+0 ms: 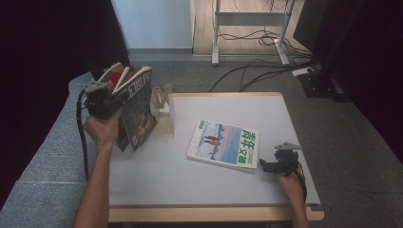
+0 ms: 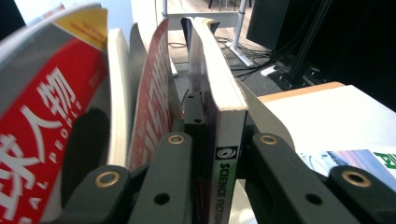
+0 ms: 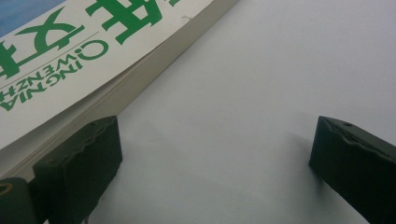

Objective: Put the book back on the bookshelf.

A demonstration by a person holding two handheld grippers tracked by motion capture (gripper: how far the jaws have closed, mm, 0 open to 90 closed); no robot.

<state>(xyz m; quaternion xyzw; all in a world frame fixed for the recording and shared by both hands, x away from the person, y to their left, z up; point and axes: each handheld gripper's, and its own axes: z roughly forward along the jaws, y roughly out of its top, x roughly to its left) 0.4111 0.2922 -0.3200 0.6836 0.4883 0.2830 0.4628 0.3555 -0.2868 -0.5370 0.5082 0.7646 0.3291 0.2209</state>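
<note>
At the far left of the table, your left gripper (image 1: 102,102) pinches a dark-covered science fiction magazine (image 1: 139,110) by its spine, holding it upright above the white tabletop (image 1: 228,180). In the left gripper view the jaws press on either side of that white-edged spine (image 2: 224,154), with a red-covered magazine (image 2: 37,140) leaning just beside it. To do this step well, keep the squeeze even and the spine vertical, so the pages do not fan open as you bring it to the stand.

Just to the right stands a pale, translucent book stand (image 1: 162,111). It touches or nearly touches the held magazines; how many already rest in it is hard to tell.

Farther right, a white magazine with green lettering and a blue picture (image 1: 223,143) lies flat on the table, outside the stand.

At the right edge, your right gripper (image 1: 271,165) rests low with its jaws spread wide, empty, just beside that magazine's near corner (image 3: 116,88).
</note>
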